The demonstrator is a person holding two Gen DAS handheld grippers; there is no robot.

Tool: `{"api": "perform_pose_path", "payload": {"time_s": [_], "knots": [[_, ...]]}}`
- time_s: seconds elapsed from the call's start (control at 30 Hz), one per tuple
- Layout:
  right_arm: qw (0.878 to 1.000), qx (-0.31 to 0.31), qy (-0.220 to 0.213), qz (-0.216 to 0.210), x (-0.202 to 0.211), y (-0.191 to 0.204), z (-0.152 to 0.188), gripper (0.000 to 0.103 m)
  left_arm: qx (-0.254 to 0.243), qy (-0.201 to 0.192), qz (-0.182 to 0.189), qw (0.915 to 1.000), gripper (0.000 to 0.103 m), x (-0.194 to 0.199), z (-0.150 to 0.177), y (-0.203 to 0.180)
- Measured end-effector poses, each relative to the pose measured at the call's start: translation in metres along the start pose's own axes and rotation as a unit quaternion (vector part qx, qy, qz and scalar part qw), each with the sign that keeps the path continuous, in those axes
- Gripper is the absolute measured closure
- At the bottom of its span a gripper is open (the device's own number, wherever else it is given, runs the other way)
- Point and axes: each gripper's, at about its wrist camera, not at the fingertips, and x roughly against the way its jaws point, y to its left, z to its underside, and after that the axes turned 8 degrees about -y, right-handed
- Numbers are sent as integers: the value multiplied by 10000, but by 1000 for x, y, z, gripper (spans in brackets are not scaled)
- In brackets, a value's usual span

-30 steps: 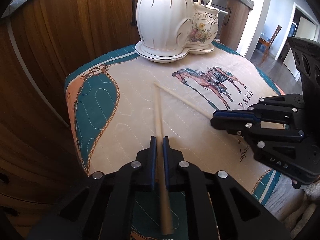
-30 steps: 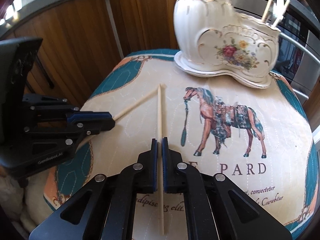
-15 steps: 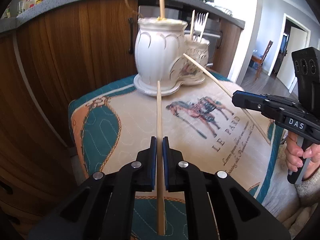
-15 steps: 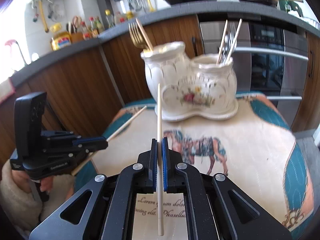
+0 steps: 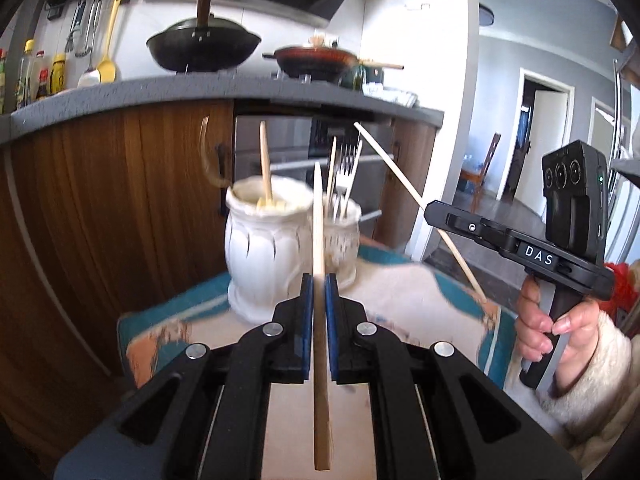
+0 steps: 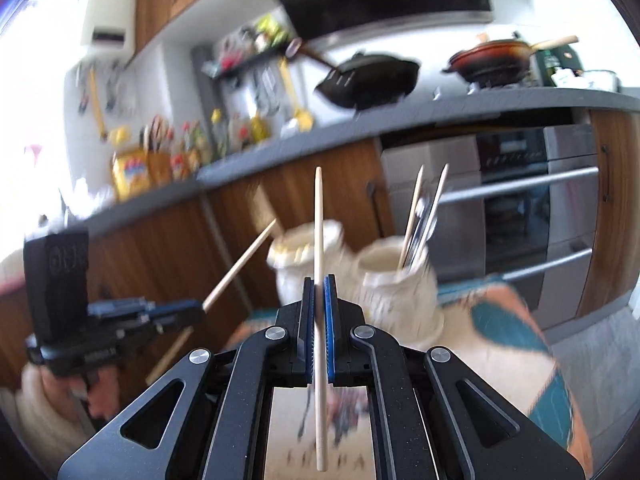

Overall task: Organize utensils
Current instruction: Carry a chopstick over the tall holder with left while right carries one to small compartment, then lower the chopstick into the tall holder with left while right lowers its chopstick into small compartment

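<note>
Cabinets (image 5: 120, 200) of brown wood fill my left, and in front of them my left gripper (image 5: 319, 292) is clenched on a wooden chopstick (image 5: 319, 240), held up in the air above the near edge of the horse-print cloth (image 5: 400, 288). Past it, by the cloth's far edge, stands the white twin-pot holder (image 5: 264, 248), with utensils sticking up from both pots. Further right, my right gripper (image 6: 319, 296) grips a second chopstick (image 6: 319, 220), tilted, also clear of the cloth.
</note>
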Motion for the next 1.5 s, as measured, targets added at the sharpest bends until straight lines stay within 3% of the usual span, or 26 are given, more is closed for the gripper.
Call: {"api": "perform_pose_path", "payload": {"time_s": [0.13,0.37,0.63,0.83,1.13,1.5], "knots": [[9992,-316,-253,66,-24,-19,-22,97,264,-252,180,9992,97,-28,-26,5],[9972,-445,-584,102,-69,-35,-36,97,423,-856,64,9954,97,-60,-59,16],[9969,-364,-694,-42,-107,-40,-41,97,381,-1054,-387,9929,97,-86,-71,46],[9967,-436,-677,-70,-128,-48,-37,97,717,-1355,-188,9880,97,-99,-78,59],[9963,-447,-737,-1,-136,-57,-28,97,275,-1869,-230,9817,97,-113,-70,38],[9972,137,-660,330,-148,-50,-13,97,-190,-1850,-347,9819,97,-118,-50,26]]}}
